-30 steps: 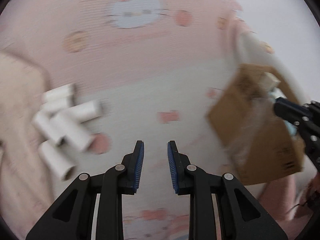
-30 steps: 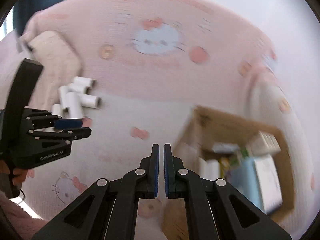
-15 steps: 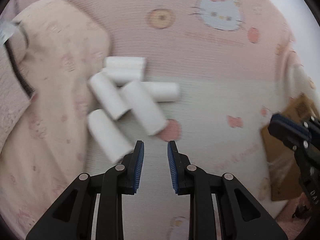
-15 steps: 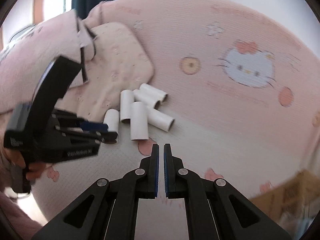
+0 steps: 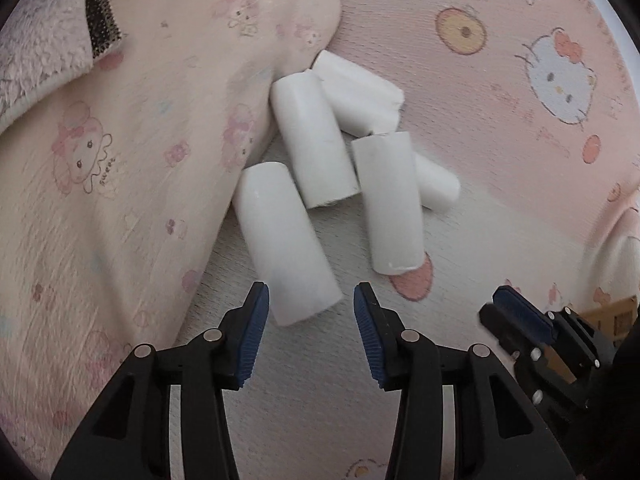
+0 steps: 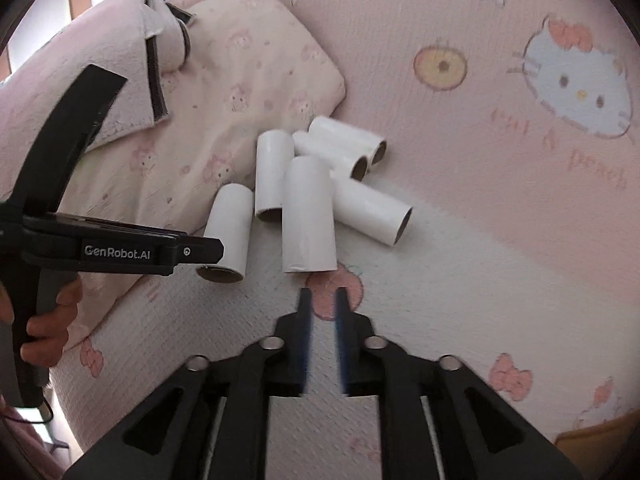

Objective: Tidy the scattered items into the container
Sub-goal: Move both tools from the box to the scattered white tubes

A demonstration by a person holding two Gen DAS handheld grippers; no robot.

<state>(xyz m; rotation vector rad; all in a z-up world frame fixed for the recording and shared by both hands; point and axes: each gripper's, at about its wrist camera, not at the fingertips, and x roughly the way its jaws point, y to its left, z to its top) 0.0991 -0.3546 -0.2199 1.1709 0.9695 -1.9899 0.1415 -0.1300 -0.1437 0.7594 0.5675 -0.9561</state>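
Home bedroom: pink cartoon bedsheet (image 6: 460,240), pillow (image 6: 248,60), fleece blanket (image 5: 36,48).

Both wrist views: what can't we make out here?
- Cardboard box: cut off by the frame's lower right edge in both views; contents unseen.
- Sixth tube: in the left view, mostly hidden behind a nearer tube.
- Right gripper: fingertips motion-blurred; slightly apart.
- Left gripper: open, empty.

My left gripper (image 5: 311,322) hangs low with its blue-padded fingers (image 5: 253,330) spread wide, nothing between them. My right gripper (image 6: 323,342) points forward beside it, its fingers (image 6: 303,340) parted by only a narrow gap and blurred. My left hand (image 6: 42,322) wraps the left gripper's grip, fingertips curled around the handle.
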